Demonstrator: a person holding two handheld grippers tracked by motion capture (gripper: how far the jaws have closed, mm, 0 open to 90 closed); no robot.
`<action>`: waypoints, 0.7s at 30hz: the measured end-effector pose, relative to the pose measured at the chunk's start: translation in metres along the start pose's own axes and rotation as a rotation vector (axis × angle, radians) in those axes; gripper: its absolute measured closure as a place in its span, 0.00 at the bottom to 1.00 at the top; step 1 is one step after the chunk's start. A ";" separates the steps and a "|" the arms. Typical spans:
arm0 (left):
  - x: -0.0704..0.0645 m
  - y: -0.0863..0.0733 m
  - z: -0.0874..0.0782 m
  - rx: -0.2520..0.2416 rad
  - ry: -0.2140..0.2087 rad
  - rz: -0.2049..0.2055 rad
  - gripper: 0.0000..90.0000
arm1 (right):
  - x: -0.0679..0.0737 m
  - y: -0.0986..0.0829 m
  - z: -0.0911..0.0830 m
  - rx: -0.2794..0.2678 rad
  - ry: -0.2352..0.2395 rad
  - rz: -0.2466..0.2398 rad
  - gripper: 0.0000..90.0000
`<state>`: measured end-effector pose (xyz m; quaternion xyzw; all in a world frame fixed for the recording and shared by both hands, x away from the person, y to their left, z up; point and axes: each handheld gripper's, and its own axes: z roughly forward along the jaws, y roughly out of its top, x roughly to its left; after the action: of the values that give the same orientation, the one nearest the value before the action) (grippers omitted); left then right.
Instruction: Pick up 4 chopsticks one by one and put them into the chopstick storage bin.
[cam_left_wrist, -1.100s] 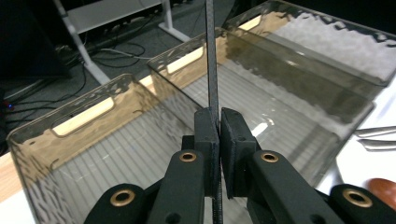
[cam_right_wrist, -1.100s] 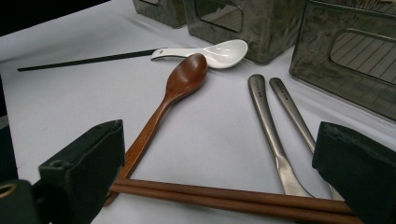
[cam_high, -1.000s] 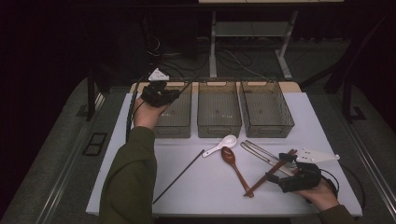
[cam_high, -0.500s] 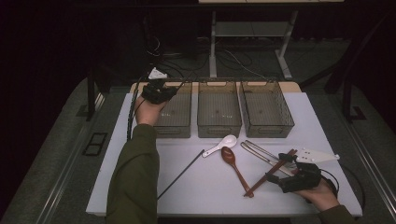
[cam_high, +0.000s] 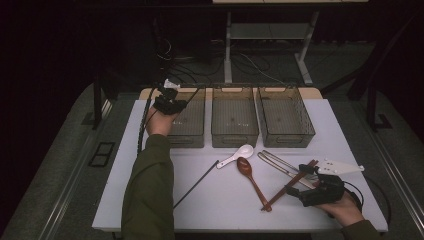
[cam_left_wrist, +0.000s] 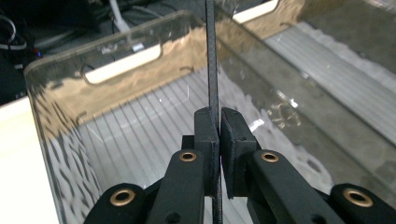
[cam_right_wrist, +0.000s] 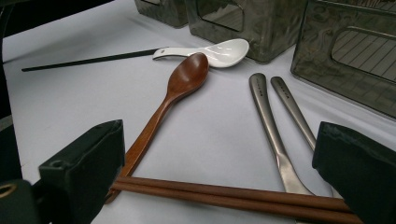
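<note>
White tabletop (cam_high: 150, 200) is lying under dim light, with three clear plastic bins standing in a row along its far edge and dark floor and cables showing beyond. At the left bin (cam_high: 192, 131), the left gripper (cam_high: 169, 103) is hovering over the near-left rim, its jaws pressing together on a thin black chopstick (cam_left_wrist: 212, 70); in the left gripper view the stick is standing upright between the pads, over the bin's ribbed floor. A second black chopstick (cam_high: 196, 184) is lying slantwise on the table, near the person's green sleeve (cam_high: 149, 195). Toward the front right, the right gripper (cam_high: 305, 186) is resting low on the table with jaws spreading wide on either side of a pair of brown chopsticks (cam_right_wrist: 233, 195), not touching them. Just beyond, a wooden spoon (cam_right_wrist: 180, 91) is lying with its bowl against a white ceramic spoon (cam_right_wrist: 219, 50), and two metal handles (cam_right_wrist: 275, 121) are lying side by side near the middle bin (cam_high: 234, 120) and right bin (cam_high: 286, 120).
</note>
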<state>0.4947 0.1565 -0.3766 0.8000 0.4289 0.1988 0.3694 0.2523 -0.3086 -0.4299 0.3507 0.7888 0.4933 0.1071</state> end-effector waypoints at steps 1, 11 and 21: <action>0.000 -0.001 0.002 0.001 -0.003 -0.008 0.94 | 0.000 0.000 0.000 0.000 0.001 -0.001 0.03; -0.001 -0.001 0.005 0.047 0.039 0.018 0.78 | 0.000 0.000 0.000 0.001 0.000 -0.003 0.03; -0.006 0.003 -0.006 0.022 0.010 0.035 0.58 | 0.001 0.000 0.000 0.005 0.000 -0.001 0.03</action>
<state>0.4890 0.1529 -0.3699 0.8105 0.4187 0.2043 0.3550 0.2520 -0.3080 -0.4300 0.3505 0.7903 0.4913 0.1064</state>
